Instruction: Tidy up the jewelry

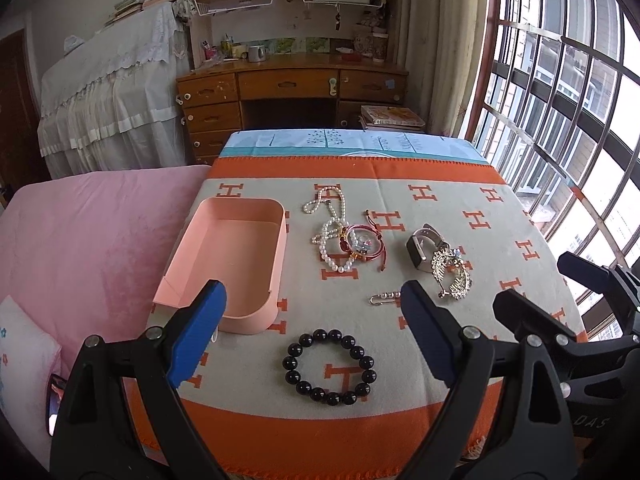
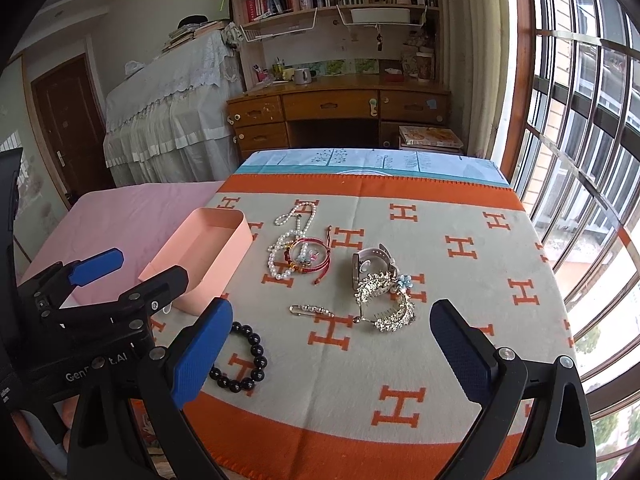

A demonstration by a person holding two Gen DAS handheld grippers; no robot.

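Black bead bracelet point(image 1: 329, 367) lies flat on the H-patterned blanket point(image 1: 472, 208), nearest the front orange border, apart from the other pieces. Left gripper point(image 1: 314, 334) hovers above it, blue-padded fingers point(image 1: 198, 332) spread wide, nothing between them; the bracelet sits in the gap as seen from the left wrist. Pink open box point(image 1: 240, 264) stands just behind and left of the bracelet, at the blanket's left edge, interior bare. Its near corner lies close to the left finger. Small silver pin with beads point(image 1: 385, 297) lies between the bracelet and the rest. Further back: pearl strands point(image 1: 332, 236) tangled with a red cord bracelet point(image 1: 362, 246), touching and overlapping. To their right a watch point(image 1: 422, 246) touches a rhinestone hair comb point(image 1: 452, 274). Right gripper point(image 2: 332, 350) hovers over the blanket's front right, fingers point(image 2: 460, 348) wide apart and empty; the hair comb is just ahead of it. Open blanket surface is widest at right and front right. Window bars point(image 1: 560, 100) flank the right edge; a pink bedcover point(image 1: 88, 232) adjoins the left. A wooden desk point(image 1: 292, 88) stands well behind.
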